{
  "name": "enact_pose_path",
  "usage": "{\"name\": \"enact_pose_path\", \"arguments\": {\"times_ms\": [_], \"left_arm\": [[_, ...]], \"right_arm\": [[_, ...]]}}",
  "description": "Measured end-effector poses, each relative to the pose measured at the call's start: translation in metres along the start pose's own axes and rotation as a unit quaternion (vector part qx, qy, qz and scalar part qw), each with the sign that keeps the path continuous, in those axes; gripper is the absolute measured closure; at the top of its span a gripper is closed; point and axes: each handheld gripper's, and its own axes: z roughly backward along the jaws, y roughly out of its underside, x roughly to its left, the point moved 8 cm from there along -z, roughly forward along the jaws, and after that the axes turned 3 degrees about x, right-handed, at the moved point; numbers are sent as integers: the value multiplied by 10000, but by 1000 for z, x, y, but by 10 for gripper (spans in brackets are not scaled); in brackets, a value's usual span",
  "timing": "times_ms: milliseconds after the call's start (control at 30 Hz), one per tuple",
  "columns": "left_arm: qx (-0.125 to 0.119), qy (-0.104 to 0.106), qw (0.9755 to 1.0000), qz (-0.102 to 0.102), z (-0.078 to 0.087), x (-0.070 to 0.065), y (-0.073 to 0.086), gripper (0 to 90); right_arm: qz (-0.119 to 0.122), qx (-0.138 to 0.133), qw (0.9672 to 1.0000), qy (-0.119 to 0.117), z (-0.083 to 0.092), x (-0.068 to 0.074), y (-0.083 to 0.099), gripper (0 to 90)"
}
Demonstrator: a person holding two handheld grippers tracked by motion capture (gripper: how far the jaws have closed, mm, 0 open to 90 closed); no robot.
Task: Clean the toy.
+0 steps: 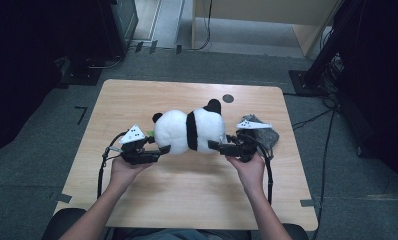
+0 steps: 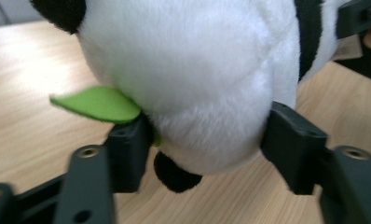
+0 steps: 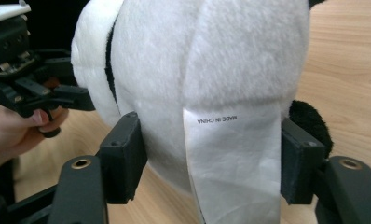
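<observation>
A white and black plush panda [image 1: 189, 130] lies on its side on the wooden table [image 1: 187, 185], held between my two grippers. My left gripper [image 1: 159, 150] grips its head end, and the pads press into the white fur [image 2: 197, 70] on both sides, beside a green felt leaf [image 2: 97, 103]. My right gripper [image 1: 214, 145] grips the other end. Its pads squeeze the white body [image 3: 197, 60] on either side of a white sewn label [image 3: 232, 158] that hangs between the jaws.
A dark grey crumpled thing [image 1: 269, 134] lies on the table just right of my right hand. A small black disc [image 1: 228, 98] sits near the far edge. Dark equipment stands on the floor at both sides.
</observation>
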Motion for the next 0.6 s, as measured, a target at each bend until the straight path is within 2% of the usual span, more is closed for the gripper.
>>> {"name": "enact_pose_path", "arguments": {"times_ms": [133, 233, 333, 467, 533, 600], "left_arm": [[2, 121, 9989, 454, 2, 2, -2, 471], [19, 192, 9977, 648, 3, 5, -3, 493], [107, 229, 9968, 758, 3, 6, -1, 497], [281, 267, 9957, 841, 1, 7, 3, 479], [340, 222, 9962, 774, 1, 7, 5, 459], [340, 176, 9966, 729, 1, 7, 5, 440]], "right_arm": [[166, 90, 9998, 82, -2, 0, 2, 308], [363, 187, 9991, 107, -3, 1, 3, 289], [652, 361, 9970, 220, -6, 4, 7, 261], [1047, 571, 9912, 566, -7, 7, 13, 280], [951, 594, 9918, 608, -7, 7, 14, 308], [846, 573, 9932, 554, -7, 6, 13, 315]]}}
